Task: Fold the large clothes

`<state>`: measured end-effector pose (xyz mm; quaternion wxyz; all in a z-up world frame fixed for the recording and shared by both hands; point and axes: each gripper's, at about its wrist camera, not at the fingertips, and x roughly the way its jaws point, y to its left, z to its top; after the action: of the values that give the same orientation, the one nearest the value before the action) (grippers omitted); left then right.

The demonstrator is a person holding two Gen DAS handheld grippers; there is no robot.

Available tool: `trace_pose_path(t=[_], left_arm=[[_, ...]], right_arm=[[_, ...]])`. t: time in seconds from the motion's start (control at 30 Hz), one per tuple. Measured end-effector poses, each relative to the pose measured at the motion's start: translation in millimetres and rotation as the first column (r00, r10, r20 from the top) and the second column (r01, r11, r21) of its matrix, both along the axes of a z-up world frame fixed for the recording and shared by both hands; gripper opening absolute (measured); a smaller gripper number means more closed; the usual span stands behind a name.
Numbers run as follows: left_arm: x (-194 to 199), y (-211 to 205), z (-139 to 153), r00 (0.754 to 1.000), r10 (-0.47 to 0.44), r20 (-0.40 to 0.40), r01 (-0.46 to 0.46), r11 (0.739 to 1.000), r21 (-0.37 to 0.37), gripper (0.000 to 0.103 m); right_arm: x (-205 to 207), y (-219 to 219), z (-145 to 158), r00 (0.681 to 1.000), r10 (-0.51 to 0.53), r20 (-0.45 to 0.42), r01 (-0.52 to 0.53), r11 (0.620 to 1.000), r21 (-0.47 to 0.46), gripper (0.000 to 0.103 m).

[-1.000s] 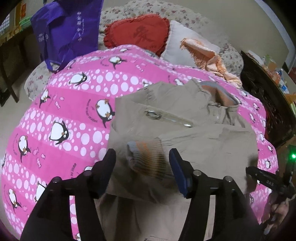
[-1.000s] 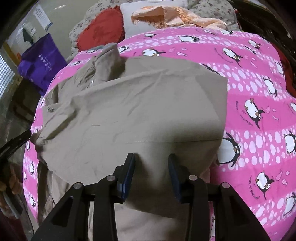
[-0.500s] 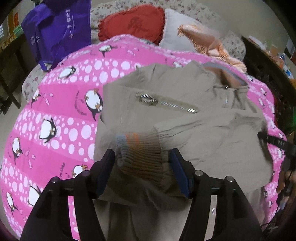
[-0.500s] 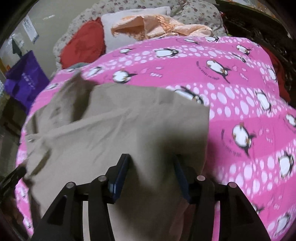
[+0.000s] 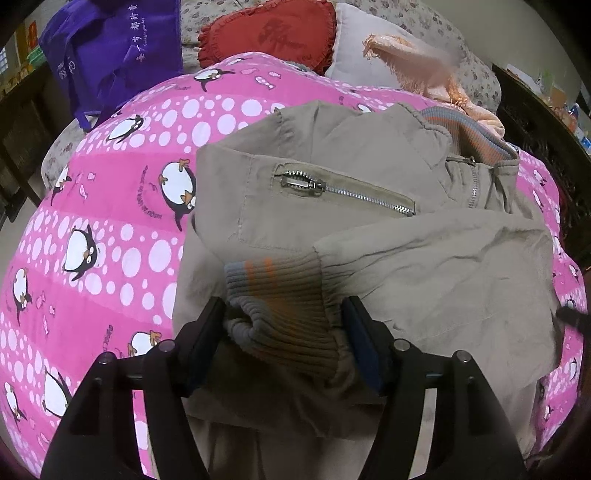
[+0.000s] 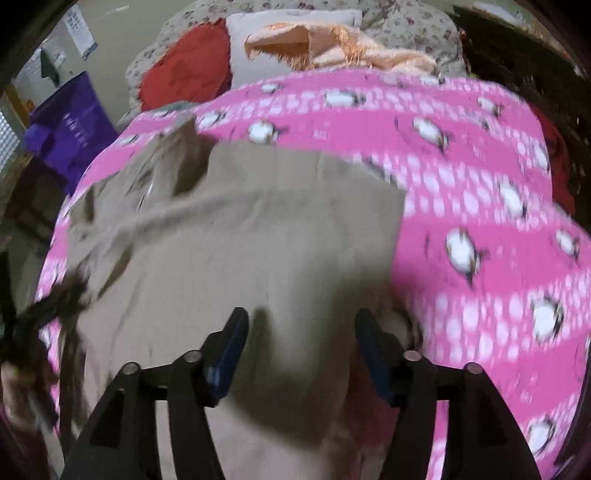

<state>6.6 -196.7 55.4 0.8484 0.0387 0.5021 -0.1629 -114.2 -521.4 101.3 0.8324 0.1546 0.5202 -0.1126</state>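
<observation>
A khaki jacket (image 5: 354, 206) lies on the pink penguin blanket (image 5: 122, 229), one sleeve folded across its front. The sleeve's ribbed cuff (image 5: 284, 295), brown with grey and orange stripes, sits between the fingers of my left gripper (image 5: 284, 325), which is open around it. A chest zipper (image 5: 347, 190) and the striped collar (image 5: 469, 133) lie beyond. In the right wrist view the jacket (image 6: 258, 251) is blurred. My right gripper (image 6: 301, 332) is open over its plain fabric near the right edge.
A red heart cushion (image 5: 269, 33), a white pillow (image 5: 373, 44) and a peach fringed cloth (image 5: 424, 70) lie at the bed's head. A purple bag (image 5: 110, 44) stands at the far left. Dark wooden furniture (image 5: 546, 122) borders the right side.
My left gripper has moved forward until the cuff sits between its fingers. My right gripper has opened wider and shifted, and the jacket's right side moved with it; its view is blurred.
</observation>
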Motion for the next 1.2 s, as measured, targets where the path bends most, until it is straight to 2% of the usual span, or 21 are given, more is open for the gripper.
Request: trace_pose_path(t=[0.1, 0.17, 0.23, 0.33, 0.4, 0.6, 0.67, 0.8, 0.97, 1.13, 1.2], left_arm=[[-4.7, 0.7, 2.9, 1.000, -0.002, 0.004, 0.002, 1.000, 0.006, 0.065], [-9.7, 2.0, 7.9, 1.000, -0.007, 0.005, 0.007, 1.000, 0.010, 0.065], [-15.7, 5.3, 14.4, 1.000, -0.016, 0.013, 0.016, 1.000, 0.008, 0.065], [-25.8, 10.5, 23.2, 0.999, -0.031, 0.027, 0.031, 0.999, 0.016, 0.065], [-32.9, 15.3, 28.1, 0.999, -0.040, 0.030, 0.040, 0.999, 0.015, 0.065], [-60.8, 35.3, 36.5, 0.996, -0.088, 0.005, 0.088, 0.996, -0.021, 0.066], [-72.7, 44.5, 38.4, 0.994, -0.110, -0.006, 0.110, 0.993, -0.036, 0.070], [-93.1, 62.2, 39.2, 0.992, -0.122, -0.022, 0.120, 0.992, -0.047, 0.071], [-121.6, 90.6, 31.7, 0.988, -0.132, -0.074, 0.127, 0.989, -0.076, 0.073], [-147.1, 114.8, 19.5, 0.985, -0.134, -0.111, 0.130, 0.990, -0.047, 0.074], [-154.8, 125.9, 14.5, 0.985, -0.118, -0.127, 0.112, 0.992, -0.054, 0.074]], right_arm=[[-14.0, -1.3, -31.7, 0.996, -0.014, -0.087, 0.014, 1.000, 0.005, 0.068], [-20.8, -7.6, -43.7, 0.995, -0.043, -0.093, 0.048, 0.997, 0.057, 0.068], [-30.0, -13.6, -35.5, 0.994, -0.090, -0.063, 0.097, 0.989, 0.114, 0.068], [-41.1, -11.9, -13.3, 0.995, -0.095, -0.009, 0.096, 0.992, 0.087, 0.068], [-48.9, -9.0, -1.9, 0.996, -0.089, -0.005, 0.089, 0.994, 0.065, 0.068], [-83.0, 1.7, 14.0, 0.998, -0.057, -0.012, 0.058, 0.994, 0.096, 0.070], [-95.8, 4.8, 12.6, 0.999, -0.040, -0.024, 0.043, 0.992, 0.117, 0.071], [-127.2, 5.5, 8.3, 0.999, -0.035, -0.042, 0.042, 0.983, 0.177, 0.071], [-163.3, 20.2, -0.3, 0.997, 0.001, -0.072, 0.012, 0.982, 0.191, 0.072], [-191.4, 38.7, -15.6, 0.996, 0.038, -0.076, -0.018, 0.968, 0.250, 0.074], [-190.7, 48.2, -24.1, 0.996, 0.044, -0.075, -0.027, 0.976, 0.216, 0.074]])
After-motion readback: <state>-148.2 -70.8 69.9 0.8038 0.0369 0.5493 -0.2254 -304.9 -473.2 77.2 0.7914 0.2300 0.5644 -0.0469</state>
